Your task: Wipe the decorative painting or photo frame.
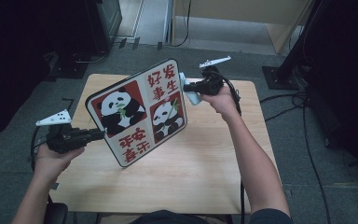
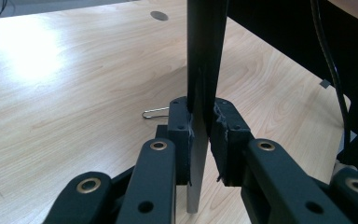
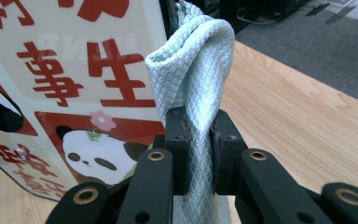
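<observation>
Clamping the panda board (image 1: 137, 112) by its lower-left edge, the left hand-held gripper (image 1: 98, 134) tilts it above the desk (image 1: 200, 163), printed face up toward the camera (likely so it can be wiped). The right hand-held gripper (image 1: 189, 87) is clenched on a folded pale-green cloth (image 3: 193, 70), held against the board's upper right edge.

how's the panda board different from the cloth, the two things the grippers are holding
The panda board is stiff and flat; the cloth is soft and folded. The board is printed red, black and white; the cloth is plain pale green. The board is far larger. Both are clamped, off the table.
</observation>
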